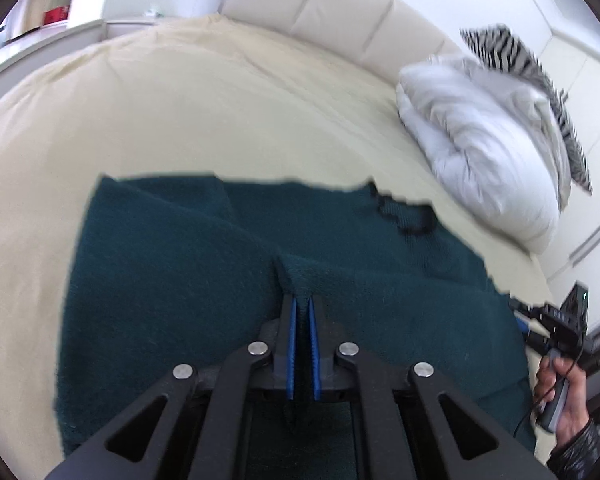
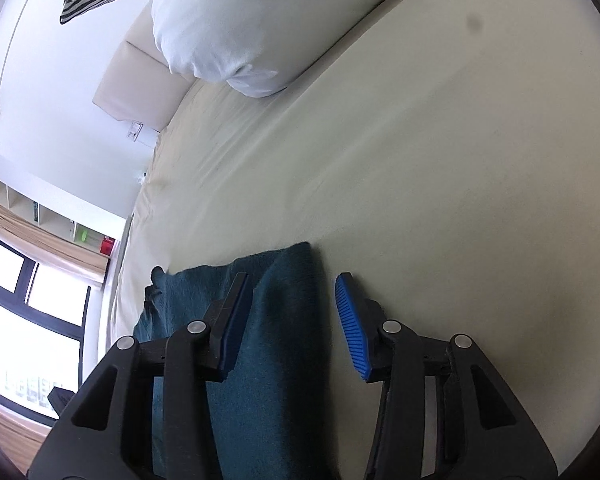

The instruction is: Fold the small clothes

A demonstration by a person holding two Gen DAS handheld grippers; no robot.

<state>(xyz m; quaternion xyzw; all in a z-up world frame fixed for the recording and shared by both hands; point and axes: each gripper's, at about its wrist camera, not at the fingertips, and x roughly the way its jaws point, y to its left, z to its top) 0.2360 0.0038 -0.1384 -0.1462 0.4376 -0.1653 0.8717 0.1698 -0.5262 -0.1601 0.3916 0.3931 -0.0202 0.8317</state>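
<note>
Left wrist: left gripper point(image 1: 302, 308) pinches cloth point(image 1: 188, 264) fold; right gripper point(image 2: 292, 312) open w/ cloth corner btwn jaws, on bed point(image 2: 420, 160).

Wrist views, close, angled down — shared bed point(image 1: 180, 100)

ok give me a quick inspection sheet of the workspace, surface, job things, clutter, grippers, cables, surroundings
surface: cream bed sheet, mostly smooth, faint creases.
job's things: one dark teal garment spread on the sheet, partly folded, with a black loop or strap at its far edge.
clutter: white pillow and a zebra-striped cushion by the headboard, clear of the garment.
grippers: left gripper shut on a pinched ridge of the garment; right gripper open, its jaws astride the garment's edge, pads not pressing.
cables: a thin black cable by the person's hand on the right gripper's handle.
surroundings: padded cream headboard, window, wall shelves.
</note>
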